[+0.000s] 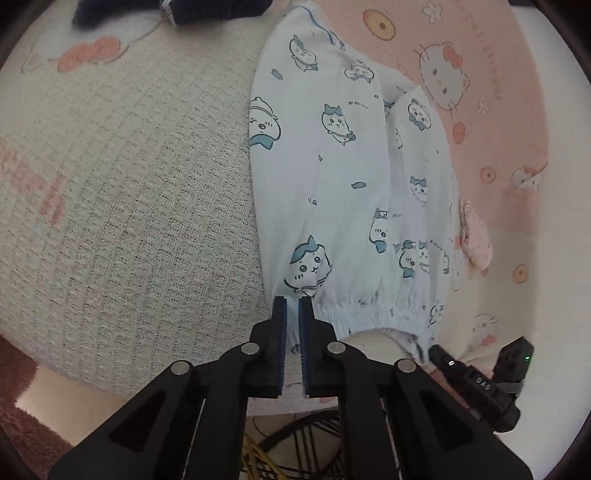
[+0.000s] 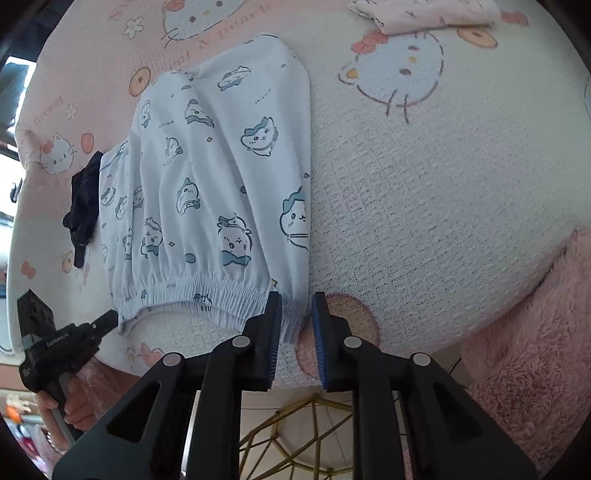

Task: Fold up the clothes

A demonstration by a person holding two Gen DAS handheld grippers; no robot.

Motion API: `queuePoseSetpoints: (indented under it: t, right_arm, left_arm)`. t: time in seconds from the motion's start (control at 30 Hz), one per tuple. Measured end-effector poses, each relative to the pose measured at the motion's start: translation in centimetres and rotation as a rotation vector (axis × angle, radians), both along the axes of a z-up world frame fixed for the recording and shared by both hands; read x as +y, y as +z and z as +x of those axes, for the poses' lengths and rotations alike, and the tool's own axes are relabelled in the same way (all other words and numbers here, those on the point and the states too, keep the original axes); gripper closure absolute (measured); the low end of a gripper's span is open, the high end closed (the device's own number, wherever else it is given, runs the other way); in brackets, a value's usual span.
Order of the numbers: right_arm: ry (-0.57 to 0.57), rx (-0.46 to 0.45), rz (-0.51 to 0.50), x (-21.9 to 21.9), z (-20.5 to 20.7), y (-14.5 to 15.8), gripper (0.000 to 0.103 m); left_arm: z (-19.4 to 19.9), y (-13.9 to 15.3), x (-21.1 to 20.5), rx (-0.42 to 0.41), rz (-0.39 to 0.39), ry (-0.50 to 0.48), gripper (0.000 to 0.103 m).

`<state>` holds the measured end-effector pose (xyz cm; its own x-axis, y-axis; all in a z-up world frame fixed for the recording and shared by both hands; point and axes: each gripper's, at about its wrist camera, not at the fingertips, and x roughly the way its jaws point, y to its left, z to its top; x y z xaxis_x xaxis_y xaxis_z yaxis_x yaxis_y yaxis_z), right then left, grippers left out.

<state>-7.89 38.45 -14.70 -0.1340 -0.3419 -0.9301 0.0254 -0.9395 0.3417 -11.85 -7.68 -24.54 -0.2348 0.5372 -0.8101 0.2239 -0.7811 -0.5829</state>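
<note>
While pyjama trousers [image 2: 207, 192] lie flat, dark garment [image 2: 83, 206] touches their edge.

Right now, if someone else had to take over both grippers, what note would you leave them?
Left gripper: jaws nearly shut on one corner of the waistband of the printed trousers.
Right gripper: jaws straddle the other waistband corner, with a gap still showing on one side, so the grip is not yet firm.
Trousers: flat on the cartoon blanket, already folded lengthwise, leg on leg, waistband nearest the grippers.
Nearby: a dark garment beside the trousers and a folded pink garment at the far edge.
Done: lengthwise fold.
Left: close the right gripper, lift the waistband, fold it over towards the cuffs.
</note>
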Motion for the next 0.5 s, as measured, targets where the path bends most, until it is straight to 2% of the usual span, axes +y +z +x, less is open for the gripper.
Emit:
queuePoseSetpoints:
  t: [0.07, 0.13, 0.17, 0.27, 0.33, 0.43, 0.5]
  right_arm:
    - [-0.031, -0.045, -0.061, 0.7, 0.1, -0.7, 0.079]
    - [-0.035, -0.079, -0.124, 1.0, 0.4, -1.3, 0.079]
    - [-0.031, -0.078, -0.126, 0.7, 0.4, -1.4, 0.079]
    - [-0.032, -0.066, -0.118, 0.2, 0.6, -1.7, 0.081]
    - [-0.054, -0.048, -0.1, 0.4, 0.7, -1.5, 0.083]
    - [-0.091, -0.006, -0.01, -0.3, -0.8, -2.6, 0.081]
    - [-0.09, -0.068, -0.085, -0.2, -1.1, -3.8, 0.079]
  left_arm:
    - [0.0, -0.1, -0.6, -0.004, 0.06, 0.013, 0.081]
    - [0.0, -0.2, 0.2, 0.0, 0.118, 0.025, 0.057]
    - [-0.1, -0.3, 0.5, -0.001, 0.125, 0.027, 0.055]
    - [0.1, -0.1, 0.9, -0.021, 0.028, 0.009, 0.058]
    - [1.0, 0.2, 0.6, -0.035, 0.009, 0.007, 0.058]
    - [1.6, 0.1, 0.7, -0.02, 0.031, -0.003, 0.058]
    - [1.3, 0.0, 1.0, -0.006, 0.05, -0.016, 0.058]
